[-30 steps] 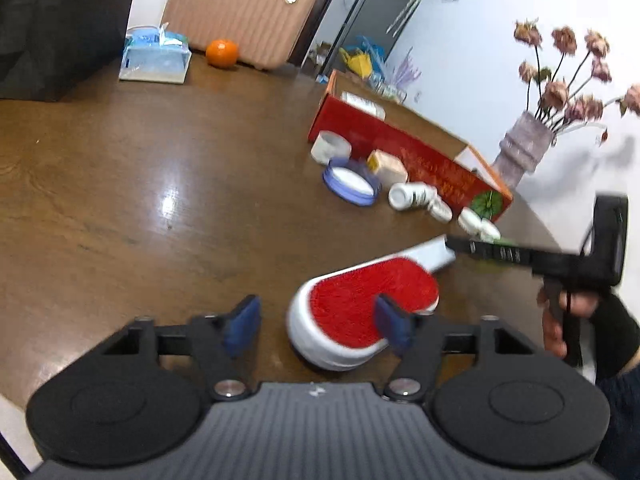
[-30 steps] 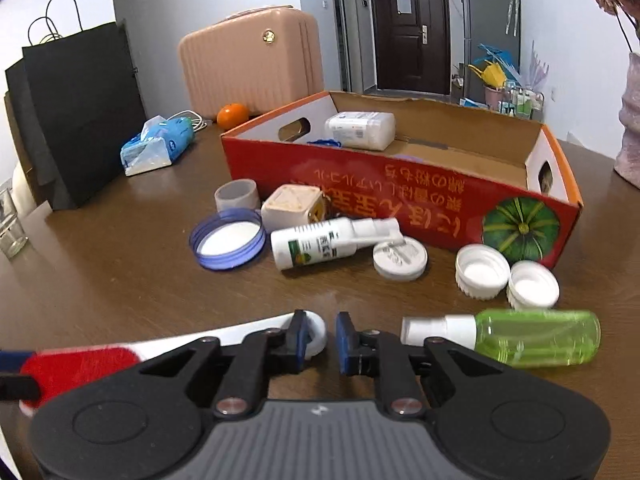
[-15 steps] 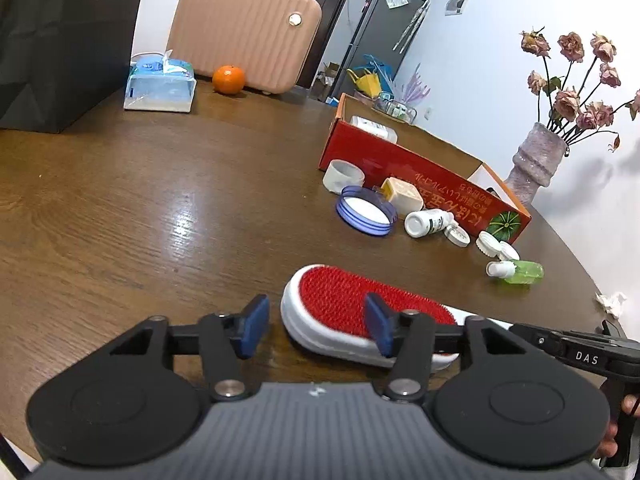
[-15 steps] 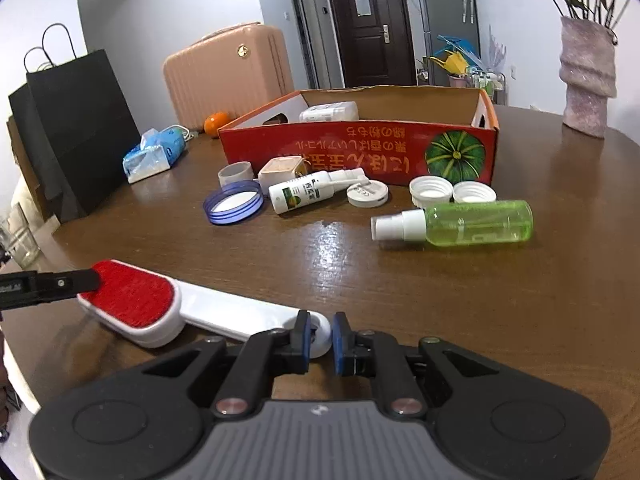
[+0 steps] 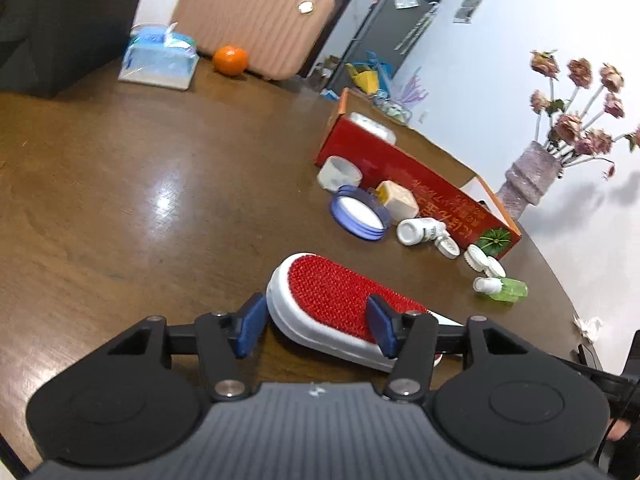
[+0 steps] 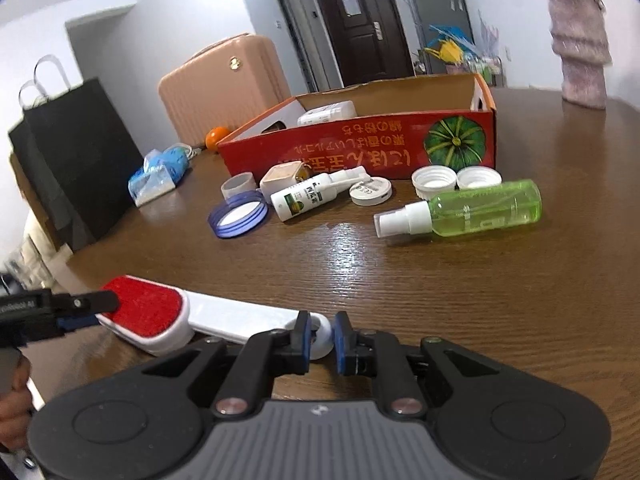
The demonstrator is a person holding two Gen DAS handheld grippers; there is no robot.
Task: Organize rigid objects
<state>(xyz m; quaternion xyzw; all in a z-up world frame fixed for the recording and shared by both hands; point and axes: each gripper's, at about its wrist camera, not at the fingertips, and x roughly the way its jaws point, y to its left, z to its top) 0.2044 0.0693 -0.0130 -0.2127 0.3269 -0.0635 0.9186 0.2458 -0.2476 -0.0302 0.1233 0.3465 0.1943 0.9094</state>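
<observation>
We have the lint brush (image 6: 168, 320) low over the desk (image 6: 480, 300): our right gripper (image 6: 322, 338) is clenched on its handle tip, while our left gripper (image 5: 316, 324) has just loosened and straddles the red head without pressing. Next we likely carry it to the red box (image 6: 360, 148), which calls for a steady one-ended hold.

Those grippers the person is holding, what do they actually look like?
Both are matt black plastic. Each has a ribbed grey body between two round black discs, silver pivot screws, and two angular black fingers tipped with blue pads. The left gripper and right gripper look alike. Small white lettering marks the left one's side.
</observation>
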